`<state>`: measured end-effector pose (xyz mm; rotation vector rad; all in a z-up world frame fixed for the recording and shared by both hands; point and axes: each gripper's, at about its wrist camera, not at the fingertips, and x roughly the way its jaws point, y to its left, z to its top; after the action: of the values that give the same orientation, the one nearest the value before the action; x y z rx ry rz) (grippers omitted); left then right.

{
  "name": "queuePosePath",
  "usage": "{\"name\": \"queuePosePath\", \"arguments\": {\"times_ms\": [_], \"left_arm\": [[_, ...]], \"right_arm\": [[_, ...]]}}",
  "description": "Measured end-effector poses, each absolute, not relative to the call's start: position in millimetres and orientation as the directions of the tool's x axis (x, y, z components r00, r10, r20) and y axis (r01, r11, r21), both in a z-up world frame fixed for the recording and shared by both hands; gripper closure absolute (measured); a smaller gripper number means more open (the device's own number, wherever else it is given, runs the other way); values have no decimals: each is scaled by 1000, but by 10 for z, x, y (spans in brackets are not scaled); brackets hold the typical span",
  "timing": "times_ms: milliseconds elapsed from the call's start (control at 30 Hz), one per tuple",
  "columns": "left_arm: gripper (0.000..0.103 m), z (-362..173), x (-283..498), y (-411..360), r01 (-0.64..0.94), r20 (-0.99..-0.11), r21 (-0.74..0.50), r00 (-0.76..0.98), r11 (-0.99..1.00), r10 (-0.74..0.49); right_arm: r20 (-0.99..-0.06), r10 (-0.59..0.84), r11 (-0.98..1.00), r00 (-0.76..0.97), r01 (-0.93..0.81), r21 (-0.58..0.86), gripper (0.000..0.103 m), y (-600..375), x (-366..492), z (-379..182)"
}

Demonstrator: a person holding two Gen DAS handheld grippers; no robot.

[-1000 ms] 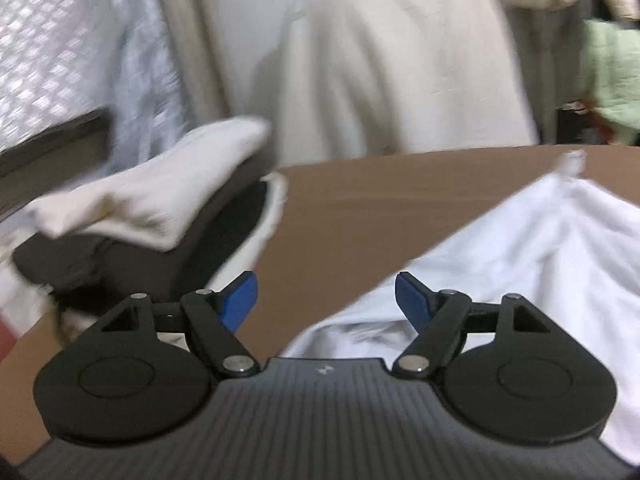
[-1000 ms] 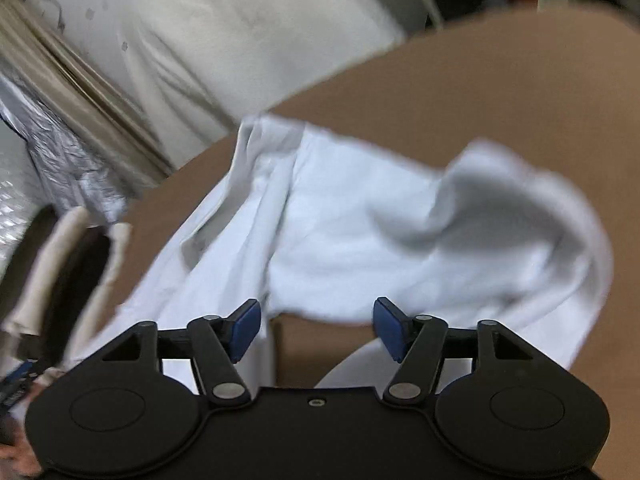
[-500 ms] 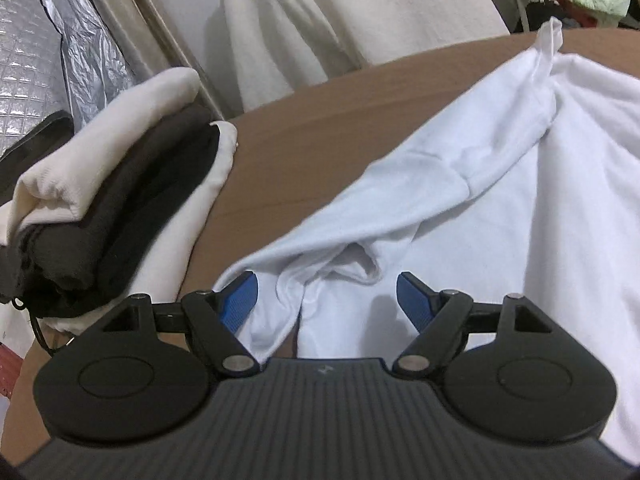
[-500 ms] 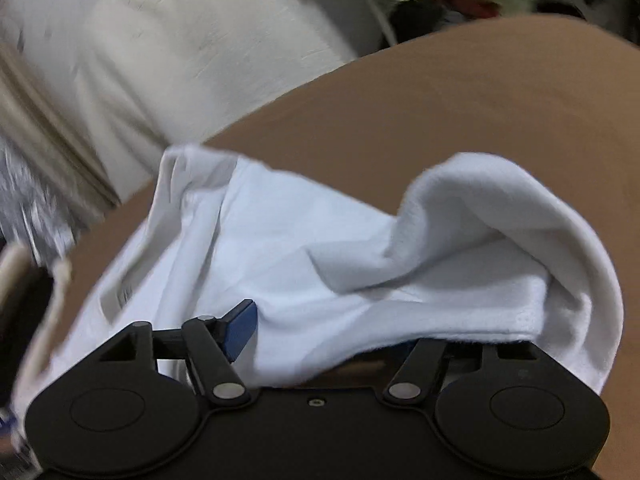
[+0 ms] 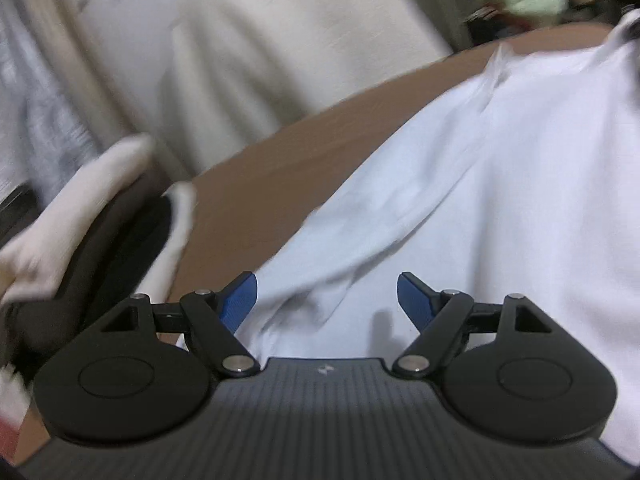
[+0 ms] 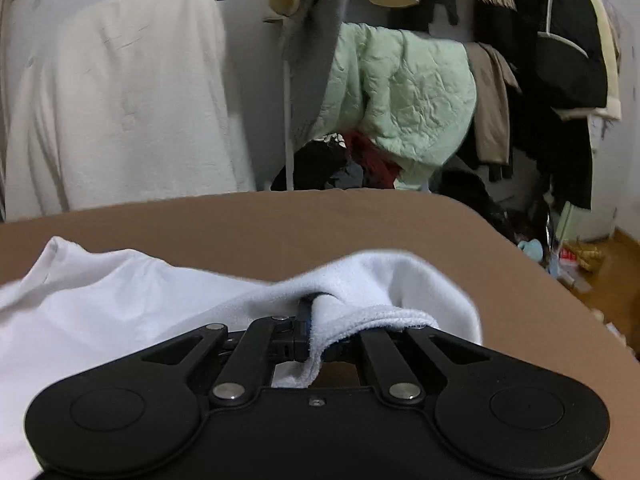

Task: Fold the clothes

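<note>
R hand-held gripper [image 6: 316, 330]: jaws closed, pinching a fold of the white garment [image 6: 120, 300] at its right edge; cloth bunches up over the fingers and drapes down between the linkage arms. L hand-held gripper [image 5: 327, 298]: jaws wide apart, nothing between the blue fingertips [image 5: 240, 294], hovering over the garment's [image 5: 500, 200] near-left part where a sleeve-like fold runs diagonally. Garment lies spread on the brown tabletop [image 6: 360, 224], mostly left-centre in R view. Stack of folded clothes [image 5: 100, 224], cream + dark brown, sits at tabletop's left edge, apart from garment. L view is motion-blurred. Bkgd: mint quilted jacket [image 6: 404, 96] on a rack.
</note>
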<state>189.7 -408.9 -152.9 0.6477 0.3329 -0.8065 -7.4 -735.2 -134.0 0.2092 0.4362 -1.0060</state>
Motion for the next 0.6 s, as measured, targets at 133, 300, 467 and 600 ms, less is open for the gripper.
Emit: {"name": "queuePosePath", "arguments": {"times_ms": [133, 300, 467, 600], "left_arm": [[21, -1474, 2047, -4438, 803, -557, 402, 596, 440, -578], [44, -1600, 2263, -4942, 739, -548, 593, 661, 319, -513], [96, -1726, 2479, -5446, 641, -518, 748, 725, 172, -454], [96, -1614, 2868, -5631, 667, -542, 693, 732, 274, -412]], "right_arm": [[-469, -745, 544, 474, 839, -16, 100, -7363, -19, -1377], [-483, -715, 581, 505, 814, -10, 98, -7345, -98, -1394], [-446, -702, 619, 556, 785, 5, 98, -7377, -145, -1337], [-423, -725, 599, 543, 801, 2, 100, -7397, -146, -1257]]}}
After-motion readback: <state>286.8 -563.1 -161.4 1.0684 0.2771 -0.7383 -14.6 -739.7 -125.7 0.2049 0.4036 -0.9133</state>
